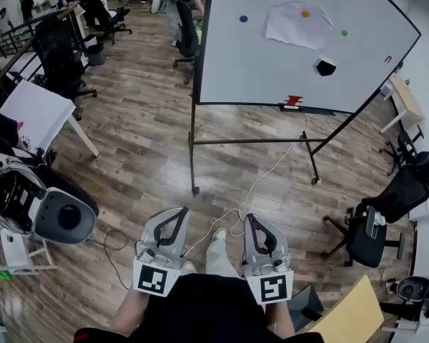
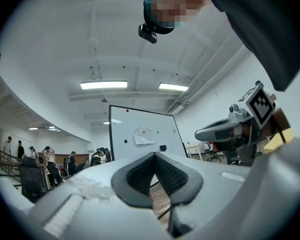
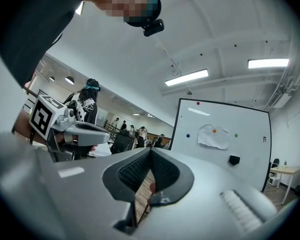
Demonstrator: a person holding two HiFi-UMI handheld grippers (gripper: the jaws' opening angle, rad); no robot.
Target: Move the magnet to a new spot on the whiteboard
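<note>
i hold both claws low in front of me, side by side and not touching, noses pointing toward twelve o'clock. my left claw (image 1: pixel 180 211) is pinched together, its tips meeting with nothing between the pads. my right claw (image 1: pixel 251 219) is pinched together as well, and it too is empty. in the left gripper view my right claw shows off at three o'clock. in the right gripper view my left claw shows at nine o'clock.

the whiteboard (image 1: pixel 272 63) stands on its wheeled frame well apart from me, at about twelve to one o'clock across the wooden floor (image 1: pixel 143 141). three small round magnets sit on its upper part. the blue magnet (image 1: pixel 243 18) is on bare board at nine o'clock of a crumpled sheet of paper (image 1: pixel 293 28). the orange magnet (image 1: pixel 305 13) is on the top of that sheet. the green magnet (image 1: pixel 344 32) is on bare board at three o'clock of the sheet. i cannot tell which of them is the one to shift. neither claw is anywhere near them.

a black eraser (image 1: pixel 326 67) clings to the board at five o'clock of the paper. a small red object (image 1: pixel 293 101) lies on the bottom ledge. a pale cable (image 1: pixel 261 181) trails over the floor from the board toward my feet. a black office chair (image 1: pixel 375 227) stands at three o'clock of my right claw.
</note>
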